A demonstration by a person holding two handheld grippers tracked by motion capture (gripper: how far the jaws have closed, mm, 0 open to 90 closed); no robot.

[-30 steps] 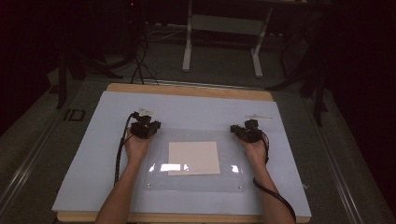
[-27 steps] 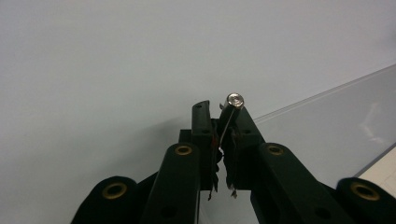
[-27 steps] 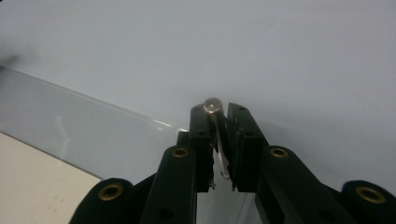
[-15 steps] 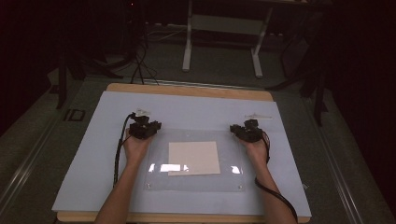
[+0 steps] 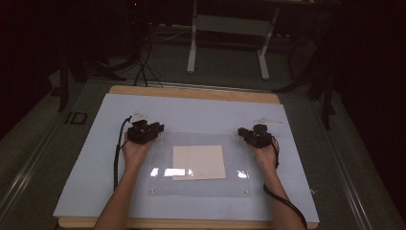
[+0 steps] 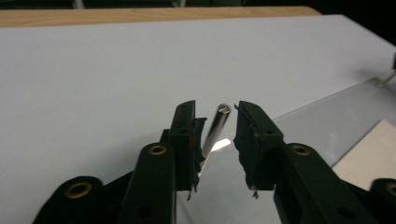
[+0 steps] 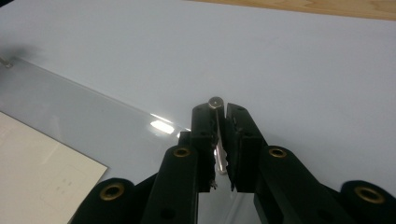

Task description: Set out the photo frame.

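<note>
Worktop [image 5: 201, 110] bare beyond both claws; clear plate [image 5: 163, 184] with corner pins [image 6: 215, 128] occupies the middle, paper [image 5: 198, 162] flat under it.

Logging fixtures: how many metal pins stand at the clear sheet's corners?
4: far-left pin between the left gripper's jaws, far-right pin in the right gripper, near-left, near-right.

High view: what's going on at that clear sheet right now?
A person works a gripper in each hand at the far corners of a clear sheet lying on the white table, with a paper beneath or on it. The right gripper is shut on a metal pin at its corner. The left gripper is open, its fingers either side of the other pin without clamping it.
</note>
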